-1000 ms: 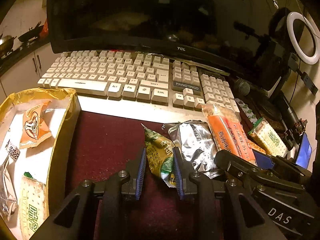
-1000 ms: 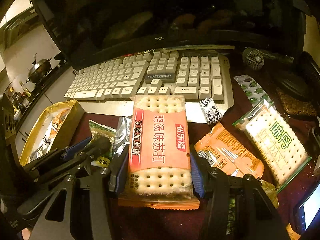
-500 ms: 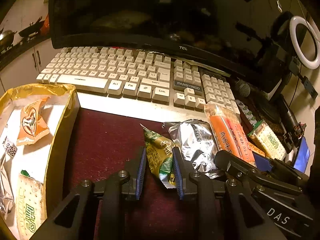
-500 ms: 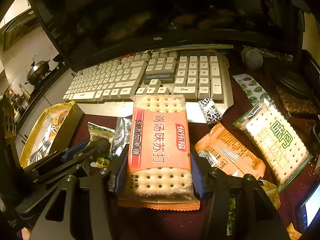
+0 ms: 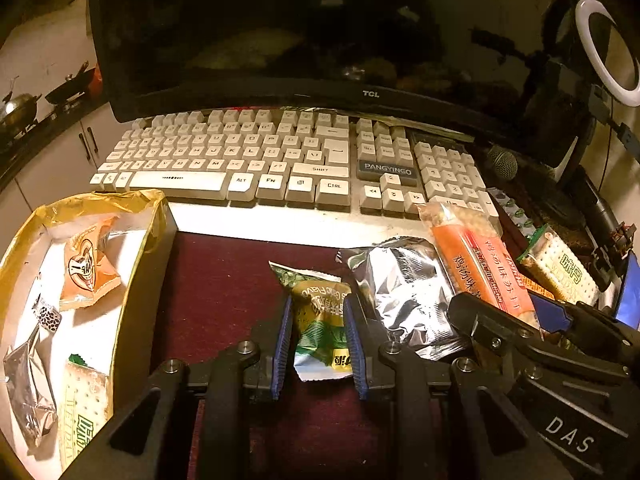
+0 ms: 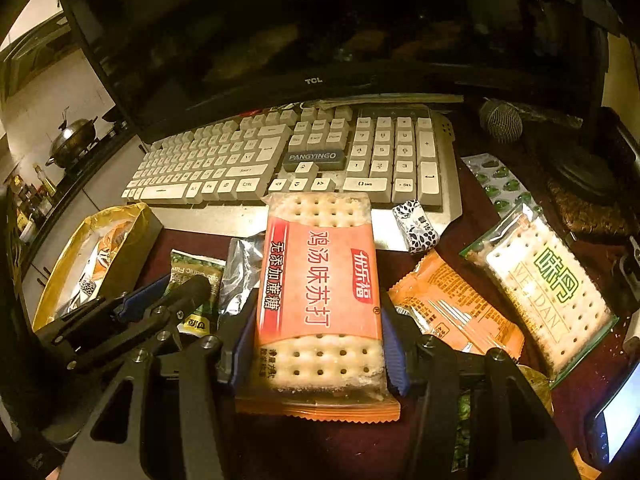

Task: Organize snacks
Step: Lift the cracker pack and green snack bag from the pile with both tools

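In the left wrist view, my left gripper [image 5: 317,304] is shut on a small green snack packet [image 5: 320,320] over the maroon cloth. In the right wrist view, my right gripper [image 6: 316,320] is shut on a red-and-orange soda cracker pack [image 6: 320,280] by its long sides. The pack's far end reaches the keyboard's front edge. A gold-lined box [image 5: 160,216] at the left holds an orange packet [image 5: 88,268], a silver packet and a green cracker pack. The two grippers stand side by side, the left gripper [image 6: 160,304] just left of the cracker pack.
A crumpled silver packet [image 5: 404,292] lies between the grippers. On the right are an orange packet [image 6: 452,308], a green cracker pack [image 6: 548,292] and a black-and-white candy [image 6: 416,226]. A keyboard [image 5: 240,160] and monitor [image 5: 280,40] stand behind; a microphone [image 6: 500,120] is at back right.
The left wrist view has tilted slightly, so the keyboard sits a little lower in it. Both grippers keep their hold in place.
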